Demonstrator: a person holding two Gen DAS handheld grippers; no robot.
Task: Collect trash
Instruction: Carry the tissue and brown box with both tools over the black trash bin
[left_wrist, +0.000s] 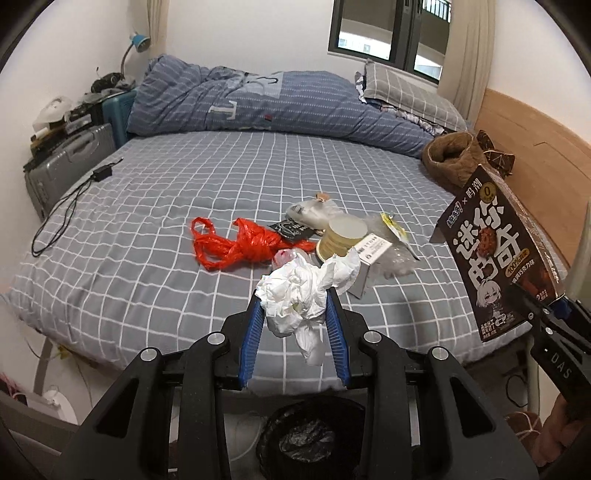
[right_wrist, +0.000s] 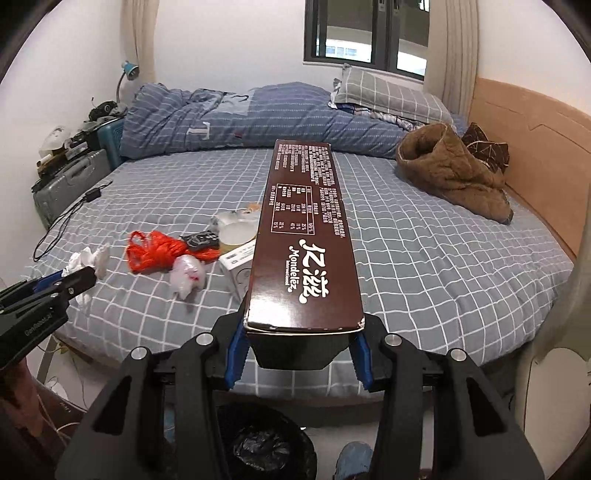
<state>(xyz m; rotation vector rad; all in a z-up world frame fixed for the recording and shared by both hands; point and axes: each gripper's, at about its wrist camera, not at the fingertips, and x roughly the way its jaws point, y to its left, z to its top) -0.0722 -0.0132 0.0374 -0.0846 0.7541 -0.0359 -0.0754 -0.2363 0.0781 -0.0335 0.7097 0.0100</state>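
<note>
1. Trash is what we are carrying in both tongs: the left gripper (left_wrist: 295, 314) is pinching a crumpled white tissue wad (left_wrist: 306, 291), and the right gripper (right_wrist: 299, 350) is clamping a dark brown cookie box (right_wrist: 304, 243) by its near end.
2. Both loads are hanging over the near edge of the bed (left_wrist: 147, 229), with the black-lined trash bin (left_wrist: 314, 439) standing on the floor just below that edge.
3. To do this well, we judge we should be centring each load over the bin before letting go, tipping the long box end-first.
4. Further up the bed, the red plastic bag (left_wrist: 236, 245), paper cups (left_wrist: 341, 236) and small white carton (left_wrist: 369, 254) are waiting.
</note>
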